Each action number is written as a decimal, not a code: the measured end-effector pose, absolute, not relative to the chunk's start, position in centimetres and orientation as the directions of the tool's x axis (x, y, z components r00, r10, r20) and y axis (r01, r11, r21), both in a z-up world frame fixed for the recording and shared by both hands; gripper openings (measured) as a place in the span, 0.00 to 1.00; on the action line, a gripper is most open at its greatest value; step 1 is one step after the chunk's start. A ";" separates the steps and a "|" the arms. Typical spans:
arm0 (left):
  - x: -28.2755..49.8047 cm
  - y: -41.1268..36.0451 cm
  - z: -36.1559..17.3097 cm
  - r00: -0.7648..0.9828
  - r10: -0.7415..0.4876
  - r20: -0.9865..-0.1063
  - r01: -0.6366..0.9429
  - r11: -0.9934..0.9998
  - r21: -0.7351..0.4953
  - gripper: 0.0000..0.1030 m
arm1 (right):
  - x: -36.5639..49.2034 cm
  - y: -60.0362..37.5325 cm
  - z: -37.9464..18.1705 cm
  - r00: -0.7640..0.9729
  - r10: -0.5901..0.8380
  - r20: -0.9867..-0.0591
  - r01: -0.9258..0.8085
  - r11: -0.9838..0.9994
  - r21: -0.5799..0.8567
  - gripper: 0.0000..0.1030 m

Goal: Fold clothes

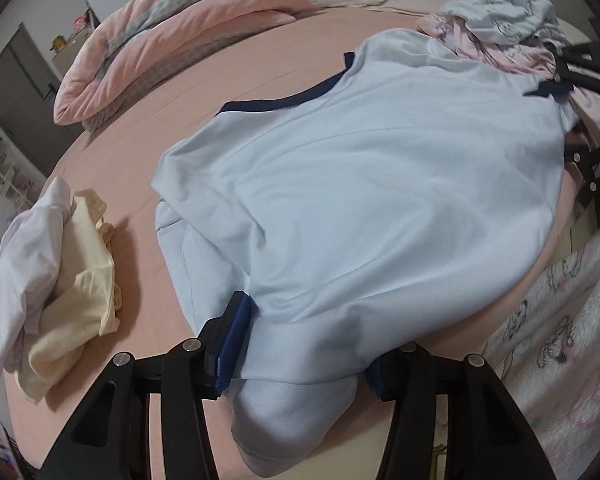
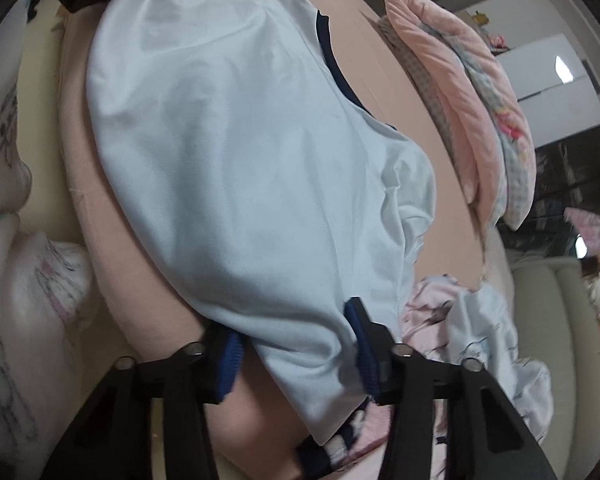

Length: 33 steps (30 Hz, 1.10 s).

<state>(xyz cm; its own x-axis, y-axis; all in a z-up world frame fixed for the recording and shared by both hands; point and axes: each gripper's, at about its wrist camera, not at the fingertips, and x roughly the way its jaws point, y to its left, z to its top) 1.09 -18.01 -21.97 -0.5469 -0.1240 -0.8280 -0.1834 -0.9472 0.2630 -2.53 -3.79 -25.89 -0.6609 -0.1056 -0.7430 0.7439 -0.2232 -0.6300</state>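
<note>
A bed (image 1: 148,168) under a plain pink sheet fills most of both views, and a rolled pink quilt (image 1: 160,40) with a checked lining lies along its far side. Spread across the middle of the sheet is the light blue shirt (image 1: 372,184) with dark navy trim at the collar and sleeve edge (its cloth lies mostly flat, with soft creases and one side folded under near the left wrist camera). A heap of unfolded clothes (image 1: 504,28), pale blue and pink prints, sits at the far end of the shirt in the left wrist view and just beside the right gripper (image 2: 296,354) in the right wrist view. Near the bed's edge, well apart from the shirt, lies a small stack of white and cream garments (image 1: 60,256). A fleecy white blanket with cartoon drawings (image 1: 560,320) shows at the side of the bed. The left gripper (image 1: 304,346) has one end of the shirt bunched between its blue pads, which press on the fabric; the right gripper likewise clamps the opposite end of the shirt between its blue pads, the cloth gathered and hanging below them.
</note>
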 end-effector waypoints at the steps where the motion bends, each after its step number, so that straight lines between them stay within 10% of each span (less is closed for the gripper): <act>1: 1.0 -18.2 -21.9 -0.548 -0.120 -0.828 -0.173 -0.952 0.253 0.47 | -2.6 -3.8 -25.8 -0.655 -0.104 -0.749 0.748 -0.231 -0.622 0.41; 11: 0.6 -21.6 -20.2 -0.557 0.021 -0.830 -0.073 -0.997 0.024 0.32 | -3.9 -2.7 -22.9 -0.548 -0.152 -0.823 0.802 -0.376 -0.465 0.20; 22: -0.1 -23.2 -18.5 -0.540 0.114 -0.834 -0.051 -0.993 -0.102 0.32 | -6.4 -1.3 -19.3 -0.458 -0.277 -0.845 0.814 -0.512 -0.273 0.20; 33: 1.5 -21.8 -16.6 -0.586 0.018 -0.810 -0.054 -0.998 0.017 0.32 | -7.3 0.3 -17.5 -0.445 -0.399 -0.802 0.778 -0.615 -0.125 0.20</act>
<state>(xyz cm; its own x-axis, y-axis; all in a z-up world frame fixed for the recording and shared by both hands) 1.47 -21.75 -16.63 -0.5863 0.0183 -0.8099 -0.0540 -0.9984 0.0165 -7.28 0.27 -17.52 -0.4445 -0.3991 -0.8020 0.7785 -0.6150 -0.1254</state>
